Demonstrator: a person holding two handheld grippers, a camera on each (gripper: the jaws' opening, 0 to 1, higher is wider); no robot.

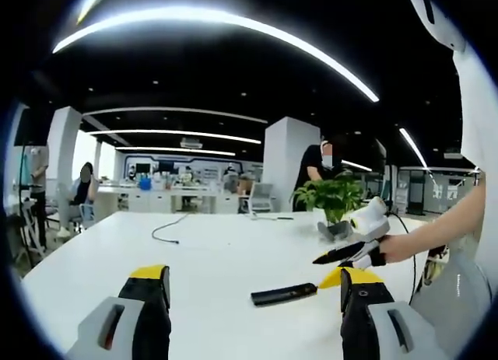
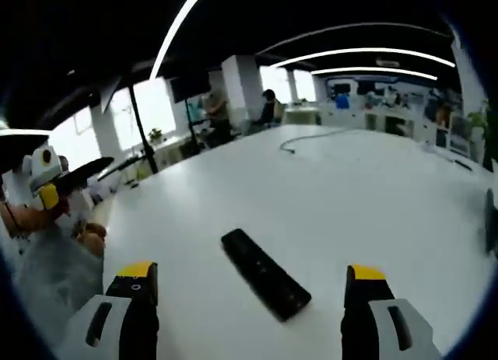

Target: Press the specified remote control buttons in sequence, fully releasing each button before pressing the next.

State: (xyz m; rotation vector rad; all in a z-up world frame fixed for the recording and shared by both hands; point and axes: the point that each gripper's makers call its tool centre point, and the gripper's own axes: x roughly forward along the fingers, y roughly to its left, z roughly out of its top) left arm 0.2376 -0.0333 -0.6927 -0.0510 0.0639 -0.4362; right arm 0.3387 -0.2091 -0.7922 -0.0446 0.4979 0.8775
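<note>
A black remote control (image 1: 284,294) lies flat on the white table (image 1: 202,251), just left of the right-hand jaw of my left gripper (image 1: 249,286), which is open and holds nothing. A hand brings my right gripper (image 1: 346,253) in from the right, a little above and beyond the remote. In the right gripper view the remote (image 2: 264,273) lies slantwise between the widely spread jaws of my right gripper (image 2: 250,286), open and hovering over it. My left gripper (image 2: 66,181) appears at the far left, held off the table's edge.
A potted green plant (image 1: 334,198) stands at the table's right side, and a dark cable (image 1: 167,229) lies further back on the table (image 2: 327,197). Desks, chairs, pillars and several people stand beyond the table. A person's arm (image 1: 443,228) reaches in from the right.
</note>
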